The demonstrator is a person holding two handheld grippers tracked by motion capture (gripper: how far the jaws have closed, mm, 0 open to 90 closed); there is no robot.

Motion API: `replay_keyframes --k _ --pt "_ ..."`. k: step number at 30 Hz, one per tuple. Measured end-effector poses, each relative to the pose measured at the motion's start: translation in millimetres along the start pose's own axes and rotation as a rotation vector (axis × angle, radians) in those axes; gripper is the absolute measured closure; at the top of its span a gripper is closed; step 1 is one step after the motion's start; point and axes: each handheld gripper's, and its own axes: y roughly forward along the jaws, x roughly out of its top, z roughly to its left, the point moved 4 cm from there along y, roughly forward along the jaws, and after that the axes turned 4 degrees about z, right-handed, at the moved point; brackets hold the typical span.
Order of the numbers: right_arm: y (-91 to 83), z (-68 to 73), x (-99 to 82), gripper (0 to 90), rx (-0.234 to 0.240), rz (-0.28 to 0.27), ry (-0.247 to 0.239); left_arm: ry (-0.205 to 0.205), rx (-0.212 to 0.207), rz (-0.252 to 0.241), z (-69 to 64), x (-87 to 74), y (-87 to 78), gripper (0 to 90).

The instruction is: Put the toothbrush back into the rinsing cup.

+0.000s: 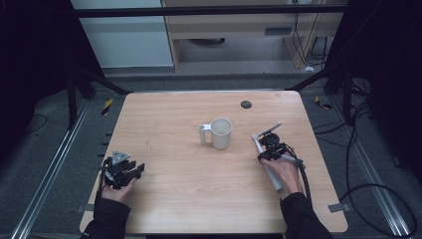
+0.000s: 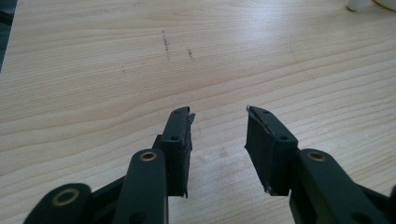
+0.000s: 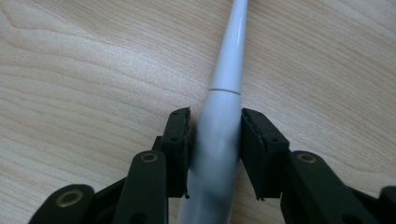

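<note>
At the left edge of the pale wood-grain surface (image 1: 164, 199), the left claw (image 1: 130, 170) rests low in the person's hand, its black jaws standing apart with nothing between them in the left gripper view (image 2: 218, 140). It is well clear of everything else, which reads as an idle, waiting posture rather than a reach.

Near the middle stands a white plastic mug with a squared handle (image 1: 219, 133), upright and mouth open, well apart from either claw; its handle faces left.

To the right, a long white plastic rod with a narrower tip section (image 1: 263, 158) lies flat on the surface. The right claw (image 1: 266, 144) straddles its thicker part; in the right gripper view (image 3: 215, 144) the jaws press both sides, clamped on the rod, likely for lifting.
</note>
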Motion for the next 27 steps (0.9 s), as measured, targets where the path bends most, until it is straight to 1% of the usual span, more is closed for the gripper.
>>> replay_keyframes --k 5,15,19,21,27 --pt "-0.1 0.8 0.4 66.2 0.005 0.0 0.017 0.0 0.0 0.0 -0.1 0.0 0.0 59.7" --pt "-0.7 0.5 0.4 67.5 0.013 0.003 0.025 -0.001 -0.002 0.0 0.0 0.1 -0.3 60.1" --pt "-5.9 0.5 0.0 67.6 0.025 0.001 0.03 -0.001 -0.002 0.0 -0.2 0.3 -0.5 60.3" --pt "-11.9 0.5 -0.3 67.7 0.029 -0.015 0.03 0.0 -0.003 0.001 -0.5 0.3 -0.5 60.4" --pt "-19.3 0.9 -1.4 67.8 0.043 -0.029 0.037 -0.001 -0.003 0.001 -0.7 0.3 -0.5 60.5"
